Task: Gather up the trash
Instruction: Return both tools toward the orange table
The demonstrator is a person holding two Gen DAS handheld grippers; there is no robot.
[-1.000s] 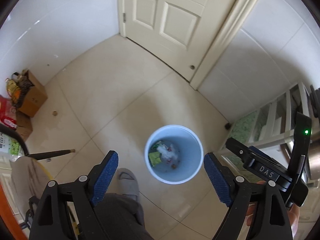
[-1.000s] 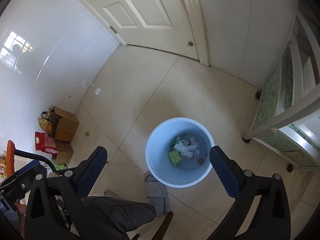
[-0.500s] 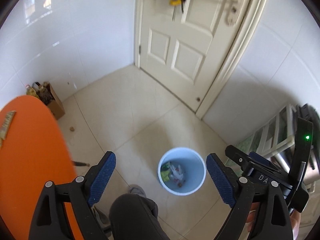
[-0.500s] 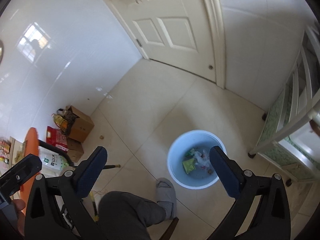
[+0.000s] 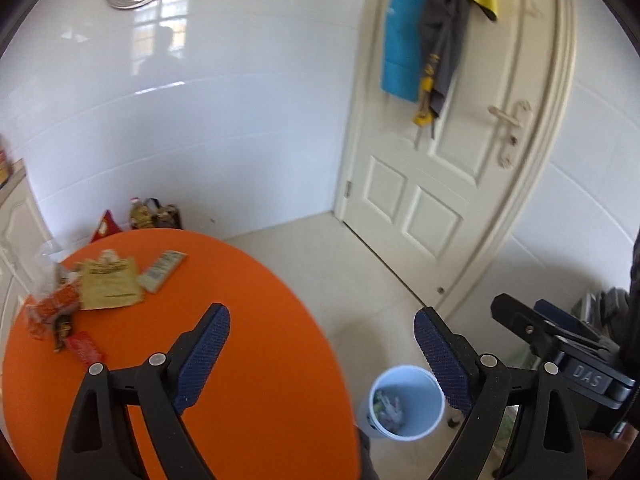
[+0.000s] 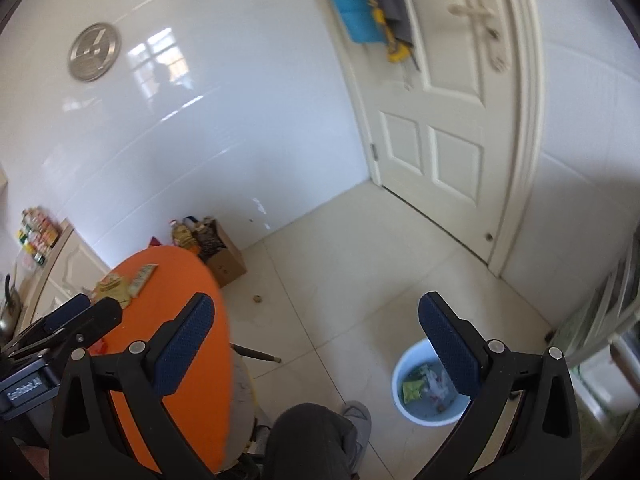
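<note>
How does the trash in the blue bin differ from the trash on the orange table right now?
The trash in the blue bin is heaped together at the bottom on the floor; the wrappers on the orange table lie spread flat near its far edge. The bin's pieces look green and white; the table's are tan, pale and red. Shared: neither is touched, since both the left tongs and right tongs are open with nothing between them.

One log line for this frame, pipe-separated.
left claw: open, empty | right claw: open, empty | wrappers: on orange table | bin: on floor, holds trash
</note>
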